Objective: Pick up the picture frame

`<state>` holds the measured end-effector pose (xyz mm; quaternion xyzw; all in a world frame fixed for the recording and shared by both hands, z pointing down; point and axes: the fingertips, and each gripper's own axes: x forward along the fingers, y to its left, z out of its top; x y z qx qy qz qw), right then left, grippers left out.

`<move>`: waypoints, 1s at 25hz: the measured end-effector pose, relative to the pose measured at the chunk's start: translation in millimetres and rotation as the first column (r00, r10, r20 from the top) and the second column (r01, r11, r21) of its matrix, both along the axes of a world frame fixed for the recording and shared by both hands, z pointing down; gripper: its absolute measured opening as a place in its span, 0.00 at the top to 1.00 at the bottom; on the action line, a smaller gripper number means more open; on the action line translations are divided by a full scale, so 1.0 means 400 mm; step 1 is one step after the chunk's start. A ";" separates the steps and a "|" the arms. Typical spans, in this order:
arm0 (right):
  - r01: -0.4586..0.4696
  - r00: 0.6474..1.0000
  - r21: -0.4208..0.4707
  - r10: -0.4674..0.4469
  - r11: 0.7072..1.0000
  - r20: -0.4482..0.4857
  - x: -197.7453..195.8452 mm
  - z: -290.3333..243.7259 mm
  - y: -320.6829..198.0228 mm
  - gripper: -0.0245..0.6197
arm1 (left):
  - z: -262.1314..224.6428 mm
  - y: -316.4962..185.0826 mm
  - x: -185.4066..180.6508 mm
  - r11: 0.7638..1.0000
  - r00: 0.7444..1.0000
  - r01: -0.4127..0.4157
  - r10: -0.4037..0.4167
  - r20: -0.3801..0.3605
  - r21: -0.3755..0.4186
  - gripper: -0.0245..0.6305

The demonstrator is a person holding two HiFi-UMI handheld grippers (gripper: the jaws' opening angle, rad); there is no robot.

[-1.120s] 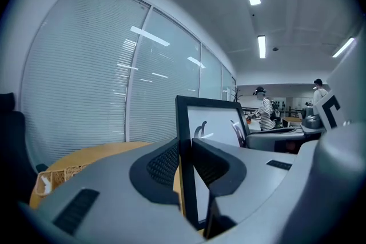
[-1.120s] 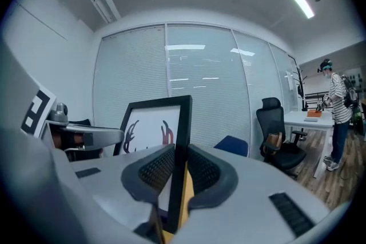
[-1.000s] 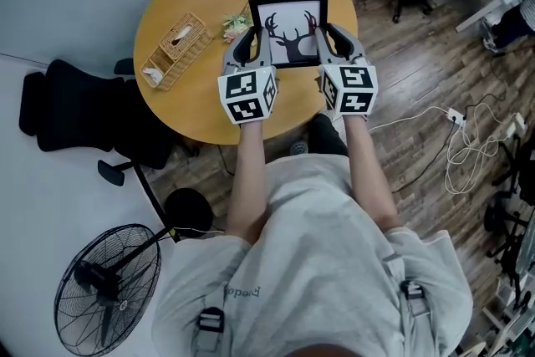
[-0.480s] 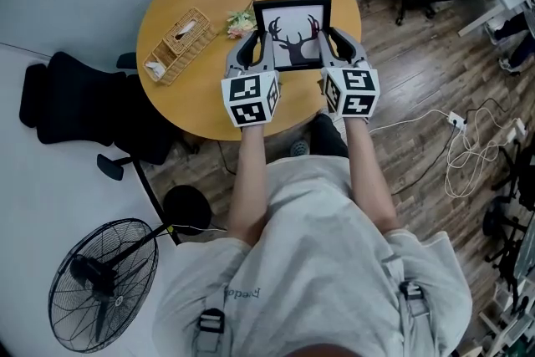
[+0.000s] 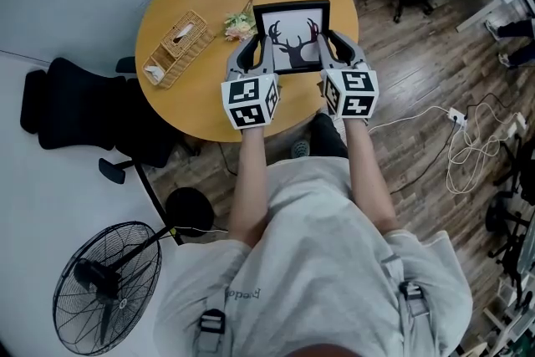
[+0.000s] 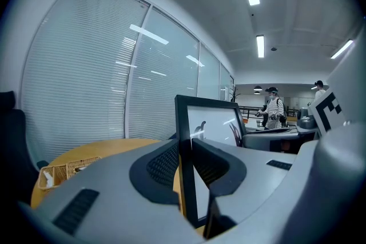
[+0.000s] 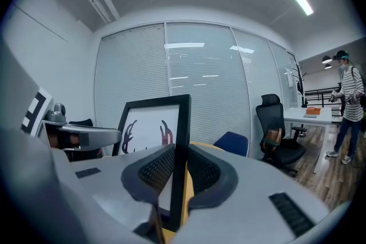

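The picture frame [image 5: 292, 33] is black with a white print of deer antlers, and it is held over the near right part of the round wooden table [image 5: 188, 109]. My left gripper [image 5: 257, 50] is shut on its left side bar [image 6: 184, 140], which the ribbed pads press from both sides. My right gripper [image 5: 323, 48] is shut on its right side bar [image 7: 180, 134] in the same way. The frame [image 7: 150, 123] stands tilted, its picture facing up toward me. Its lower edge is hidden behind the grippers, so I cannot tell whether it touches the table.
A wicker tissue basket [image 5: 175, 48] and a small flower sprig [image 5: 239, 24] lie on the table to the frame's left. A black office chair [image 5: 75, 109] and a floor fan [image 5: 104, 284] stand at the left. Cables [image 5: 468, 146] lie on the floor at the right. A person [image 7: 349, 106] stands far off.
Both grippers keep their hold on the frame and stay where they were. Only the head view shifts slightly.
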<state>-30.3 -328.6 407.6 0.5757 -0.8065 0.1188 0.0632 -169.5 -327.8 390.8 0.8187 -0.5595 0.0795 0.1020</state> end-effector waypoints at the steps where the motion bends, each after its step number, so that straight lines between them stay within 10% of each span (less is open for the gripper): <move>1: 0.000 1.000 0.000 0.000 1.000 0.000 0.003 -0.001 0.004 0.84 | 0.000 0.003 0.003 1.000 1.000 0.000 0.000 -0.003 -0.001 0.83; 25: -0.063 0.998 -0.017 0.063 0.998 -0.003 0.095 0.033 0.058 0.84 | 0.041 0.026 0.094 0.997 0.997 -0.071 0.071 -0.032 -0.024 0.83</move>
